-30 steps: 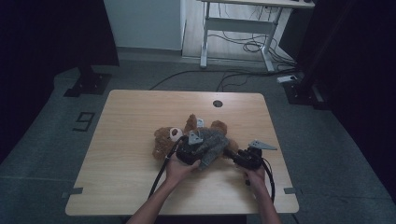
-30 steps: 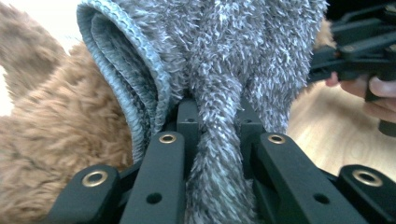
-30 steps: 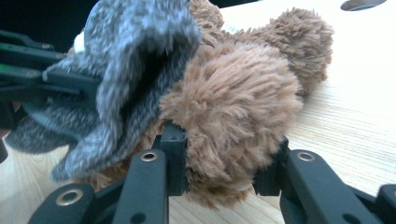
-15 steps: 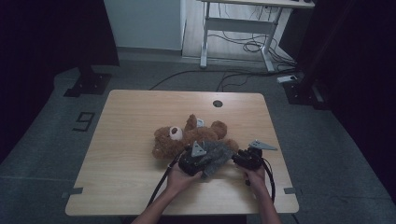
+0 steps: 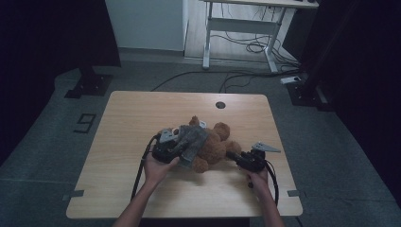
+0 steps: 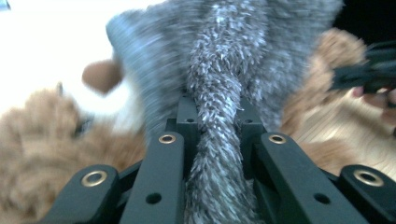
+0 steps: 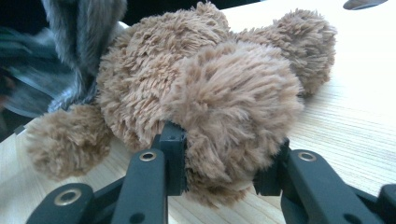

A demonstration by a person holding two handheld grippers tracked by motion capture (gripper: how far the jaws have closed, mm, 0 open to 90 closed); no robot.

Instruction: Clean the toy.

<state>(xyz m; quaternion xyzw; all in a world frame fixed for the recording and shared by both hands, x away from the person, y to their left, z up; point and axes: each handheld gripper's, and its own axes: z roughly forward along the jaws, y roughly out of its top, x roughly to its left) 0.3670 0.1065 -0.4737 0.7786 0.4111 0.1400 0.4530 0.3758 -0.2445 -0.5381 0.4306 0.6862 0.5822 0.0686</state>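
Grey fuzzy cloth is pinched tight in the left gripper. Right gripper clamps the brown teddy bear's leg just ahead, above the desk.

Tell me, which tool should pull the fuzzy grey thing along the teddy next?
Probably the left tool: it is shut on the grey garment. The right tool is busy clamping the teddy bear.

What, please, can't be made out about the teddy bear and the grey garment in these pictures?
- Teddy bear face: high view, covered by the grey fuzzy garment.
- Garment's shape: left gripper view, blurred and cut off at the top.
- Bear's leg tip: right gripper view, hidden between the right claw jaws.
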